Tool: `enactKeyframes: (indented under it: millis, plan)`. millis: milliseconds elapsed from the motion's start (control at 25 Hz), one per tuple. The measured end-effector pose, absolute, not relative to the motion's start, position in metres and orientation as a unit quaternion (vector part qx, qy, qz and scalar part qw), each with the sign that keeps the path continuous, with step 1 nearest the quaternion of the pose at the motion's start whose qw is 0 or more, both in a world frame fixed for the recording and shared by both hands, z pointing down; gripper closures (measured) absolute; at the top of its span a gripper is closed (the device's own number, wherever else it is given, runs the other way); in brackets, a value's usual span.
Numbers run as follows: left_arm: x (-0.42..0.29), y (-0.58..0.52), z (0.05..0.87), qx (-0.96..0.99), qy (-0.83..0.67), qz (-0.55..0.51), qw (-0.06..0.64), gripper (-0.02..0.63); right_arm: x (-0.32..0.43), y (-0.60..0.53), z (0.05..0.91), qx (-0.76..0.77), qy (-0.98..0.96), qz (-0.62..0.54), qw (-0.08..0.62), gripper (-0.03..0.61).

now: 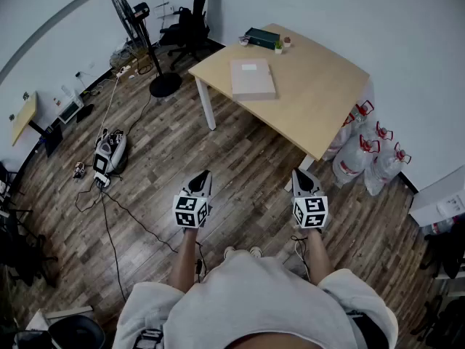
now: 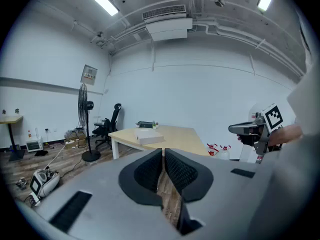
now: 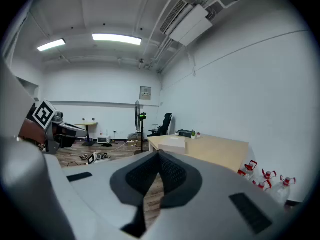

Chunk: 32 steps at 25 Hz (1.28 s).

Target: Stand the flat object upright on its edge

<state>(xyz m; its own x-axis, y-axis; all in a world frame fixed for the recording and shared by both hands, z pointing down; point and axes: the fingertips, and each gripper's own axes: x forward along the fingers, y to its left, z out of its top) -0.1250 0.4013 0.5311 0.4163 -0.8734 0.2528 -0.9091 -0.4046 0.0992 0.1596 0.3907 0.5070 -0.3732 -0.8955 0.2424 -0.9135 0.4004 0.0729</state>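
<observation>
**Head view:** The person stands on a wood floor with the left gripper (image 1: pixel 203 175) and the right gripper (image 1: pixel 301 174) held side by side at waist height. Each carries a cube of black-and-white square markers and no letters. Well ahead of both, nearer the right gripper's line, the flat pale box (image 1: pixel 252 78) lies on its broad face on the table (image 1: pixel 320 97). A white label on its top is too small to read. A dark box (image 1: pixel 261 37) sits at the far edge.

**Left gripper view:** The jaws meet at their tips with nothing between them. The pale box (image 2: pixel 149 138) lies straight ahead, well apart. The print on a wall sign (image 2: pixel 90 74) is illegible.

**Right gripper view:** The jaws are pressed together and hold nothing. The box (image 3: pixel 172 145) lies ahead, slightly right. A fan (image 3: pixel 138 119) shows a green light, and no digits can be made out.
</observation>
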Motion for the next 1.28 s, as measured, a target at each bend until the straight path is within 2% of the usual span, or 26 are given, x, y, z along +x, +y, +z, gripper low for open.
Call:
enactKeyframes:
  millis: [600, 640, 680, 720, 760, 800, 840, 1040, 1280]
  plan:
    - [-0.122, 0.400, 0.533, 0.837, -0.532, 0.082, 0.098, 0.584, 0.155, 0.388, 0.510, 0.542, -0.832, 0.039, 0.115, 0.577]
    - [-0.119, 0.401, 0.532, 0.841, -0.526, 0.077, 0.099, 0.571, 0.154, 0.388, 0.509, 0.539, -0.834, 0.043, 0.109, 0.577]
    - [-0.116, 0.401, 0.533, 0.846, -0.517, 0.071, 0.105, 0.482, 0.151, 0.388, 0.509, 0.530, -0.841, 0.048, 0.103, 0.577]
    - [-0.113, 0.400, 0.533, 0.851, -0.509, 0.065, 0.112, 0.365, 0.146, 0.388, 0.510, 0.516, -0.849, 0.053, 0.098, 0.484]
    - [-0.110, 0.400, 0.534, 0.855, -0.502, 0.061, 0.117, 0.323, 0.140, 0.388, 0.511, 0.500, -0.859, 0.056, 0.095, 0.294]
    - [-0.108, 0.400, 0.535, 0.857, -0.498, 0.060, 0.119, 0.322, 0.135, 0.387, 0.511, 0.488, -0.866, 0.055, 0.094, 0.181]
    - [-0.106, 0.400, 0.535, 0.858, -0.495, 0.061, 0.119, 0.322, 0.132, 0.388, 0.510, 0.483, -0.869, 0.050, 0.094, 0.155]
    - [-0.098, 0.401, 0.533, 0.863, -0.489, 0.057, 0.117, 0.322, 0.136, 0.389, 0.505, 0.490, -0.866, 0.040, 0.090, 0.196]
    - [-0.097, 0.400, 0.530, 0.861, -0.494, 0.057, 0.108, 0.322, 0.143, 0.389, 0.507, 0.492, -0.865, 0.038, 0.093, 0.216]
